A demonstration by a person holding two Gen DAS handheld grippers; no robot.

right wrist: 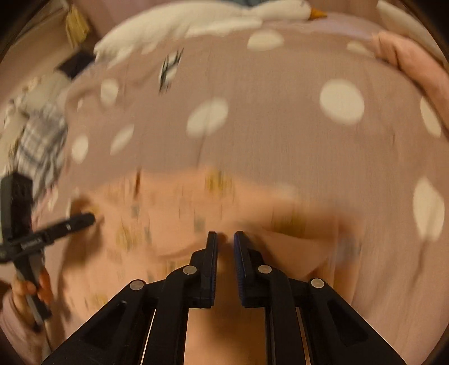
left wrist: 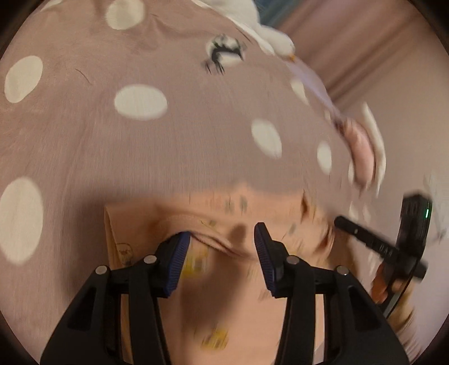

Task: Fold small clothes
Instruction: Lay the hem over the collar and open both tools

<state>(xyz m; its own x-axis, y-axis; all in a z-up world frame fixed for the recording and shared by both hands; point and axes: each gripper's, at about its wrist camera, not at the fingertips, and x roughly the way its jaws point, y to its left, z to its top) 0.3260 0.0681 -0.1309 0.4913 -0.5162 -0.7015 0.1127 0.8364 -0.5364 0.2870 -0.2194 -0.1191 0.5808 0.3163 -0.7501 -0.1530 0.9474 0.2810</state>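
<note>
A: What's at the left of the right wrist view?

B: A blurred plaid cloth (right wrist: 42, 140) at the left edge, with the left gripper (right wrist: 89, 218) below it, held in a hand (right wrist: 33, 286). From there I cannot tell how its jaws stand.

A: And in its own view?

B: The left gripper (left wrist: 221, 233) stands wide, blue pads (left wrist: 179, 252) apart, over the small peach printed garment (left wrist: 224, 294) that fills the lower middle of the frame – nothing pinched between them.

A: The other one?

B: The right gripper (right wrist: 225, 237) is narrow, with peach cloth showing in the slim gap – whether it grips that I cannot tell. The garment lies on a dusty-pink bedspread with white dots (right wrist: 280, 126); a white plush goose with an orange beak (right wrist: 224, 16) is along the top
</note>
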